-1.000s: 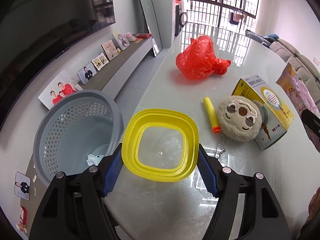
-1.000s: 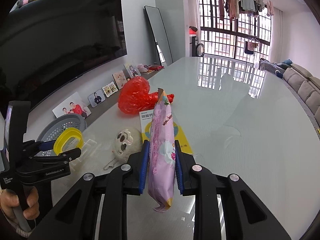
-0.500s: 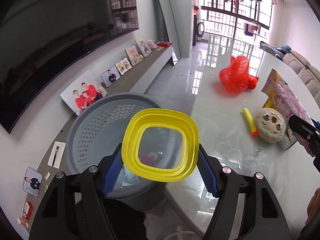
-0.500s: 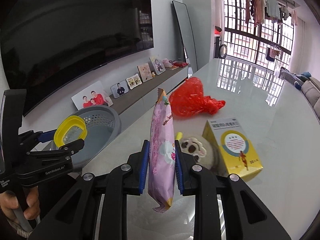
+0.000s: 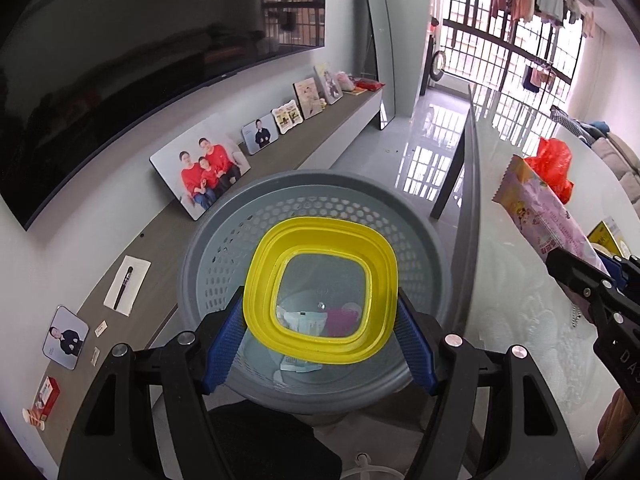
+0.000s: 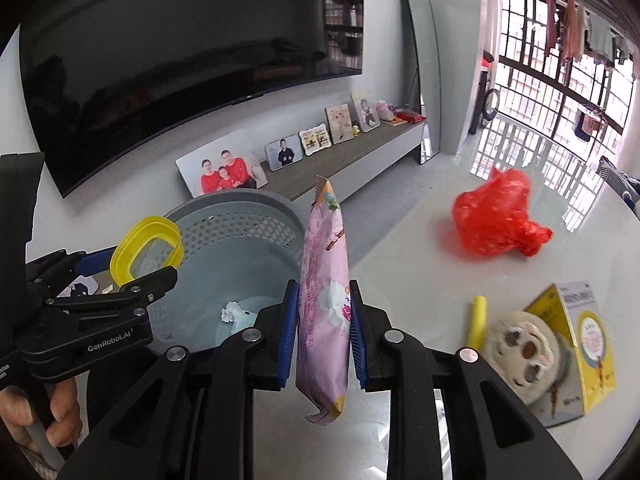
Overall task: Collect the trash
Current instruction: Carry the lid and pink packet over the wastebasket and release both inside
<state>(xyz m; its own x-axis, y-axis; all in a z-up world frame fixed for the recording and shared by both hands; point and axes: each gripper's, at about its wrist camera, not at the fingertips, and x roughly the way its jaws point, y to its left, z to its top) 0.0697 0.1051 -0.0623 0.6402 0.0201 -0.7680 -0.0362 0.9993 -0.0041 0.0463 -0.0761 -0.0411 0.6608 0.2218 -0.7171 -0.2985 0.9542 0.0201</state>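
Note:
My left gripper (image 5: pixel 320 332) is shut on a yellow square lid (image 5: pixel 260 288) with a clear middle and holds it right over the grey perforated basket (image 5: pixel 224 232). Bits of paper and a pink scrap lie at the basket's bottom. My right gripper (image 6: pixel 323 332) is shut on a pink snack wrapper (image 6: pixel 324 280), upright, at the table edge beside the basket (image 6: pixel 240 216). The lid (image 6: pixel 120 256) and left gripper (image 6: pixel 132 280) show at left in the right wrist view. The wrapper (image 5: pixel 540 216) enters the left wrist view from the right.
On the glossy white table (image 6: pixel 400 264) lie a red plastic bag (image 6: pixel 496 220), a yellow tube (image 6: pixel 478 320), a round plush toy (image 6: pixel 524 352) and a yellow box (image 6: pixel 588 340). Photo frames (image 5: pixel 200 168) stand on a low shelf under a wall TV. A hand (image 6: pixel 60 420) grips the left handle.
Both grippers swung left off the table towards the basket. The lid went from above the tabletop to directly over the basket. The wrapper came to the table edge. Neither grip changed.

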